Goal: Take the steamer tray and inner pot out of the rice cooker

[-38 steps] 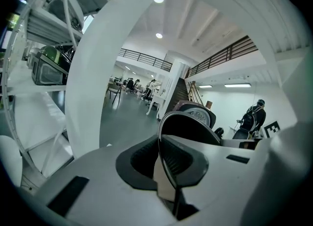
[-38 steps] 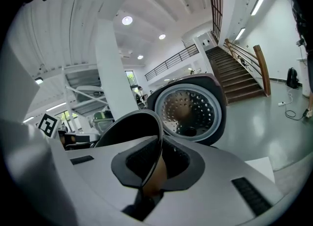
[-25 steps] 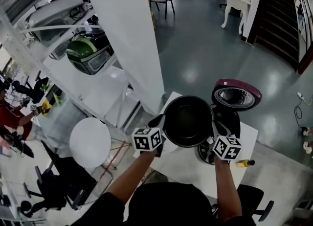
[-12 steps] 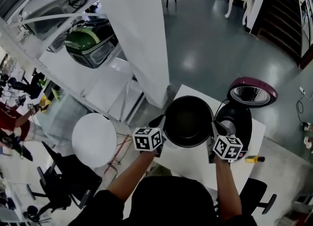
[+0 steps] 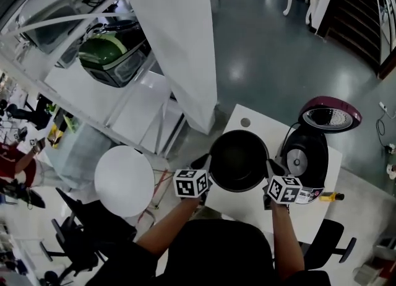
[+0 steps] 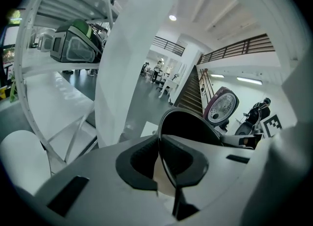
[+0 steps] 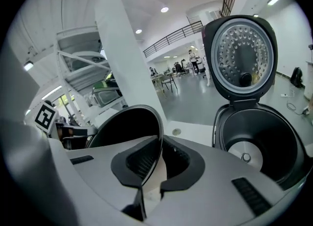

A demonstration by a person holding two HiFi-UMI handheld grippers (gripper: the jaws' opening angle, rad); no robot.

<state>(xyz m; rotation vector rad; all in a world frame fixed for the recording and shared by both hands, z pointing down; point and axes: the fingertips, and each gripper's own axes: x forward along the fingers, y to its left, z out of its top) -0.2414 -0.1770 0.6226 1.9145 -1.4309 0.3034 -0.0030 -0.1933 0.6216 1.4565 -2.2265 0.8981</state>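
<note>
White table at lower centre: I hold the black inner pot over it, left gripper and right gripper clenched on opposite rims, beside the open rice cooker.

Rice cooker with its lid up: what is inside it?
The rice cooker shows only bare dark walls and a round metal plate at the bottom. Its near side is covered by the right tongs.

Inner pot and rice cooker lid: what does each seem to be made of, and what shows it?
Inner pot: probably thin metal with a dark, matte coating; its rim is a thin edge. Rice cooker lid: glossy maroon shell, likely plastic; its inner plate looks like shiny dimpled metal.
</note>
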